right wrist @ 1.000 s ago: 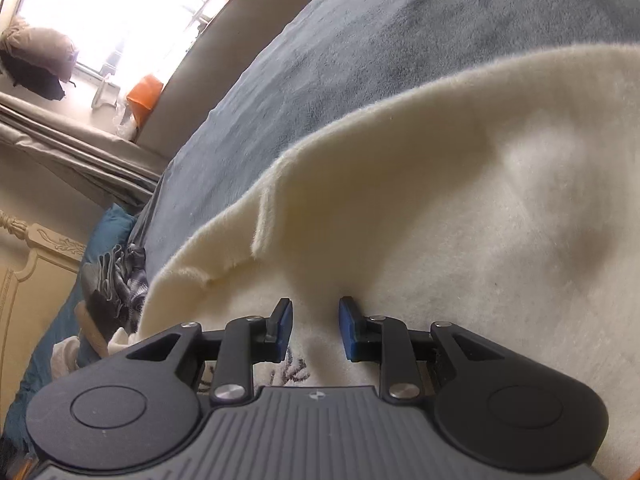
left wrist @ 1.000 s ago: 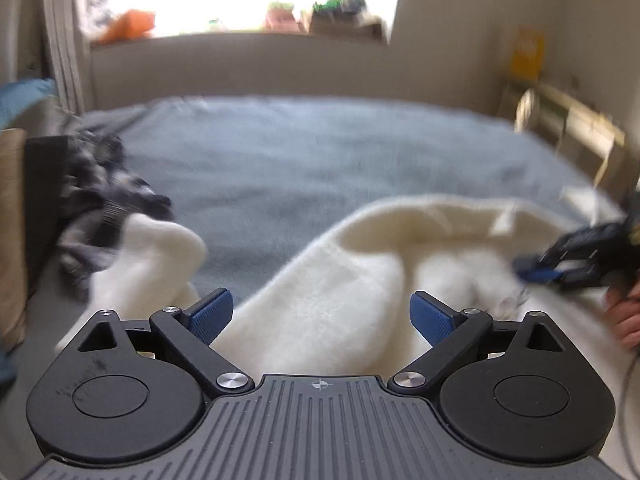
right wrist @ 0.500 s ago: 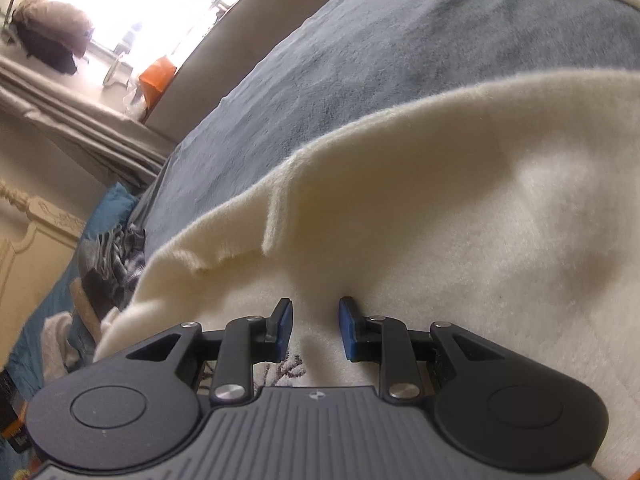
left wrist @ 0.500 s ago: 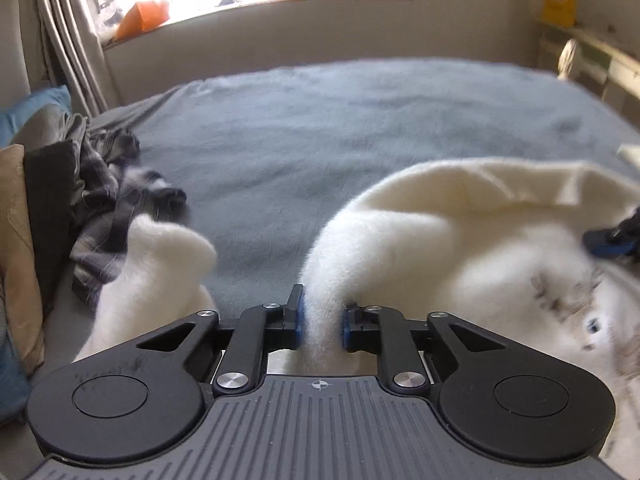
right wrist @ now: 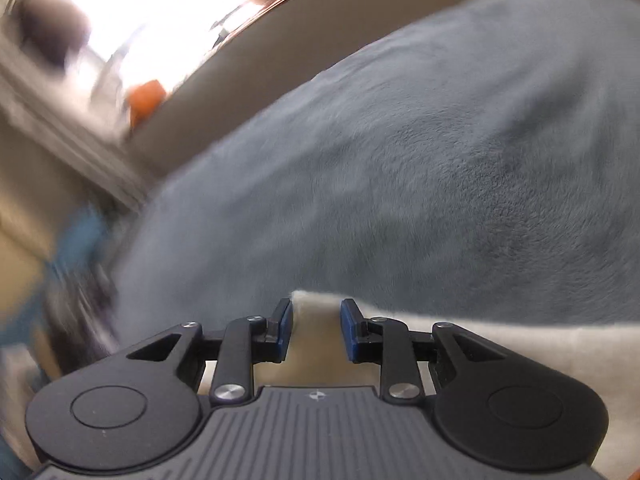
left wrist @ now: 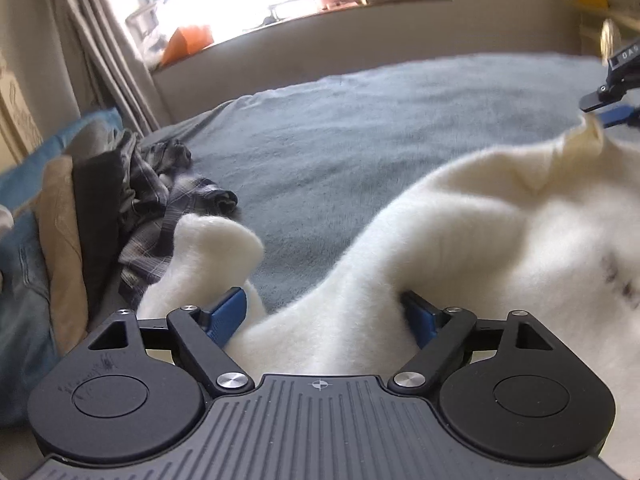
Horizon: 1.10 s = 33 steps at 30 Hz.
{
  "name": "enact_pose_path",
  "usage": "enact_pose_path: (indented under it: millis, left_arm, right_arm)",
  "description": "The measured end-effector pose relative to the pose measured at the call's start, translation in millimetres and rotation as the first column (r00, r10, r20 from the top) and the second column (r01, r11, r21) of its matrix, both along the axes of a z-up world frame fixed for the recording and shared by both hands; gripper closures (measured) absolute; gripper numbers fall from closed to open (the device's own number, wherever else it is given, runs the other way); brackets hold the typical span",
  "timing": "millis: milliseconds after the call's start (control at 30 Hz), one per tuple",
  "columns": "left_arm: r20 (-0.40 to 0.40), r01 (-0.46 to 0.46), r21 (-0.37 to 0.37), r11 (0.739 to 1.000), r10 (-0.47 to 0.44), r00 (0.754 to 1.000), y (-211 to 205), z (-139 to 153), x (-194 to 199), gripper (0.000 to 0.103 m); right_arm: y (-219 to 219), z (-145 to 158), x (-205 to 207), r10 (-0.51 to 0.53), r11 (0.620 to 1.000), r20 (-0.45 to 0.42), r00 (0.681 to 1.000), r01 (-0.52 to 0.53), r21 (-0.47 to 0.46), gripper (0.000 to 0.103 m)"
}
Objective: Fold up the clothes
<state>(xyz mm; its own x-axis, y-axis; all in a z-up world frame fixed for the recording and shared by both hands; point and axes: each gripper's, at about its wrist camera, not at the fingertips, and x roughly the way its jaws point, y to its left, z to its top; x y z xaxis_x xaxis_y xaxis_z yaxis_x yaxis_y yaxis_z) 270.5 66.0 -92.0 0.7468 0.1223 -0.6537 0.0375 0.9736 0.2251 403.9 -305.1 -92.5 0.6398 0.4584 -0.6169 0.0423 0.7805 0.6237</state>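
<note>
A cream fleece garment (left wrist: pixel 500 240) lies rumpled on the grey-blue bed blanket (left wrist: pixel 360 140). My left gripper (left wrist: pixel 322 316) is low over its near edge. Its jaws are opening wide, and a ridge of fleece lies loose between the blue pads. One cream sleeve end (left wrist: pixel 216 240) sticks up to the left. My right gripper (right wrist: pixel 316 328) is shut on an edge of the cream garment (right wrist: pixel 500 344) and holds it raised above the blanket (right wrist: pixel 400 180). In the left wrist view the right gripper (left wrist: pixel 612 100) shows at the far right with the lifted corner under it.
A crumpled plaid shirt (left wrist: pixel 160 200) and stacked tan and black clothes (left wrist: pixel 64 240) lie at the bed's left side, next to blue denim (left wrist: pixel 20 300). Behind the bed run a low wall, curtains (left wrist: pixel 104 60) and a bright windowsill with an orange object (left wrist: pixel 186 42).
The left gripper pinched a fold of fleece half a second ago and has since spread wide again. The right gripper has risen and swung across with the garment's edge; its view is blurred.
</note>
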Motion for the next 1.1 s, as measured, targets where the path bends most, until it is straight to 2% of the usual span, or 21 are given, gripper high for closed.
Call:
enact_pose_path:
  millis: [67, 133, 233, 300, 333, 367, 433, 500, 600, 700, 800, 933, 1000, 1100]
  left_arm:
    - [0.015, 0.002, -0.023, 1.0, -0.002, 1.0, 2, 4, -3, 0.019]
    - [0.025, 0.003, -0.033, 0.999, -0.003, 1.0, 2, 5, -4, 0.019]
    - [0.042, 0.005, -0.047, 0.999, -0.003, 0.999, 2, 6, -6, 0.019]
    - [0.025, -0.016, -0.054, 0.998, 0.018, 1.0, 4, 2, 0, 0.019]
    - [0.013, -0.029, -0.068, 0.997, 0.03, 0.999, 5, 1, 3, 0.019]
    - [0.004, -0.043, -0.089, 0.995, 0.043, 0.999, 8, 1, 4, 0.019]
    - [-0.009, -0.062, -0.123, 0.99, 0.061, 0.998, 11, 1, 5, 0.019]
    - [-0.01, -0.056, -0.119, 0.991, 0.055, 0.998, 9, 1, 2, 0.019]
    - [-0.01, -0.041, -0.114, 0.993, 0.04, 0.999, 6, 3, -2, 0.019]
    - [-0.001, -0.015, -0.112, 0.994, 0.015, 1.0, 6, 7, -5, 0.017]
    - [0.011, -0.012, -0.121, 0.993, 0.014, 1.0, 9, 9, -7, 0.015]
    - [0.016, -0.02, -0.158, 0.987, 0.023, 1.0, 16, 11, -6, 0.014]
    - [0.028, -0.023, -0.183, 0.983, 0.028, 0.999, 19, 13, -8, 0.014]
    - [0.043, -0.029, -0.209, 0.978, 0.039, 0.998, 23, 15, -8, 0.014]
  right_arm:
    - [-3, 6, -7, -0.003, 0.997, 0.025, 1.0, 0.001, 0.072, 0.075]
    - [1, 10, -19, 0.04, 0.993, 0.035, 0.999, -0.044, 0.113, 0.075]
    - [26, 11, -42, 0.211, 0.97, 0.048, 0.976, -0.215, 0.114, 0.075]
    - [57, 7, -55, 0.359, 0.933, 0.034, 0.933, -0.36, 0.03, 0.075]
    - [74, 5, -61, 0.431, 0.902, 0.019, 0.902, -0.43, -0.022, 0.075]
    - [90, 0, -63, 0.473, 0.878, -0.008, 0.881, -0.472, -0.078, 0.075]
    - [114, -14, -55, 0.488, 0.854, -0.069, 0.87, -0.493, -0.167, 0.075]
    - [124, -27, -30, 0.447, 0.877, -0.086, 0.891, -0.455, -0.155, 0.081]
    - [116, -31, 6, 0.286, 0.954, -0.055, 0.957, -0.29, -0.079, 0.083]
    - [99, -30, 29, 0.128, 0.991, -0.037, 0.991, -0.127, 0.031, 0.082]
    - [72, -24, 30, 0.025, 0.982, -0.012, 1.0, -0.022, 0.186, 0.081]
    - [19, -8, 0, -0.045, 0.916, 0.015, 0.999, 0.035, 0.399, 0.08]
    - [-6, 1, -15, -0.065, 0.898, -0.028, 0.997, 0.071, 0.434, 0.08]
    - [-32, 4, -42, -0.064, 0.917, -0.119, 0.991, 0.106, 0.386, 0.08]
